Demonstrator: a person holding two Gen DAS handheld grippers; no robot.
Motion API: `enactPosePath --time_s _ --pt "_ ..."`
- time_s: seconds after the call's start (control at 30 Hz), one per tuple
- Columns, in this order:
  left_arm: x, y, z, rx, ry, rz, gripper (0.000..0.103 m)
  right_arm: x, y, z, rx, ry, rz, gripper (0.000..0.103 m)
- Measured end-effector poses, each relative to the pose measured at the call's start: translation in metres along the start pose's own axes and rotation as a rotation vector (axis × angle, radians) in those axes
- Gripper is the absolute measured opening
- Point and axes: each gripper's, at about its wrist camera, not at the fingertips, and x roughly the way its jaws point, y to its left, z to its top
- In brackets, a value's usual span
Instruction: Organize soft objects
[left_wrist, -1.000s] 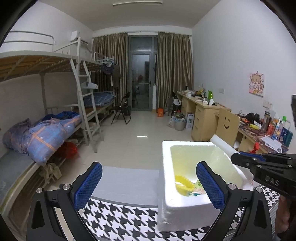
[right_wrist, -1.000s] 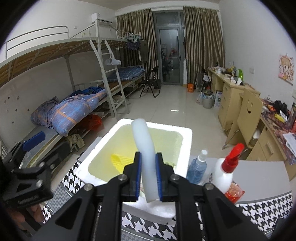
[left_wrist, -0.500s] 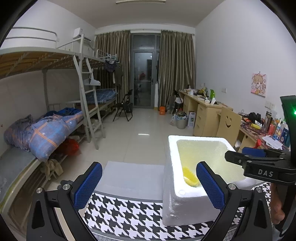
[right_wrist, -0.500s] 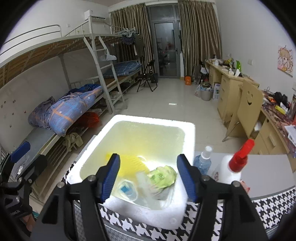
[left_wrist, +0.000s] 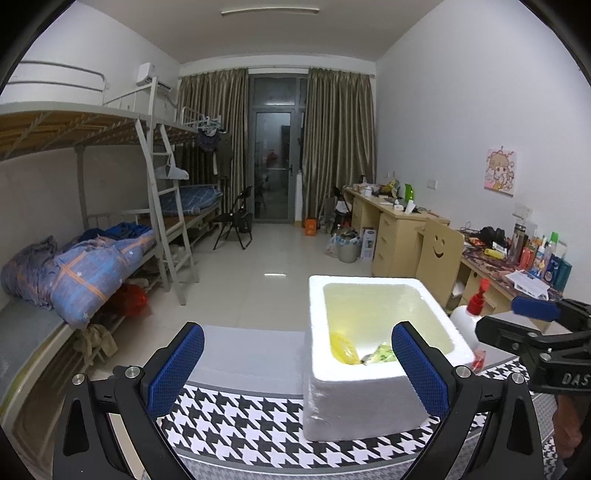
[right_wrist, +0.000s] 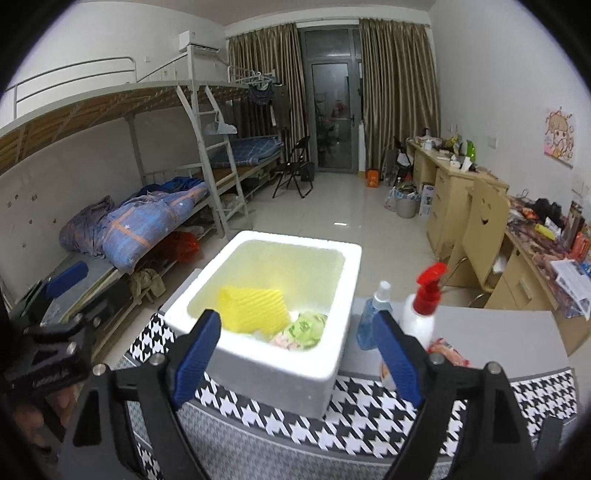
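reading "das" on right gripper (left_wrist: 532, 314), jaws opening, empty; left gripper (left_wrist: 295, 365) released.

Dim ceiling-lit room; glaring foam box (right_wrist: 343, 258); fisheye-warped, vignetted edges

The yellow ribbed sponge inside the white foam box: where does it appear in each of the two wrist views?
Left wrist view: the yellow ribbed sponge shows only partly, low at the box's near left inner corner, right of centre.
Right wrist view: it lies in the box's near left part, just left of centre, beside a green soft item.
Shared landmark: the white foam box, and the red-capped spray bottle beside it.
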Motion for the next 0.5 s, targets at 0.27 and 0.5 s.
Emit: enactPosePath --time_s 0.27,0.5 --pt "-0.031 -0.017 -0.002 0.041 -0.030 -0.019 0.102 -0.040 0.007 -0.009 -0.018 -0.090 -0.068 0.100" --pt "-0.064 -0.027 -0.006 0.056 -0.057 -0.022 0.102 -0.066 0.010 -0.022 -0.033 -0.120 -0.072 0.101"
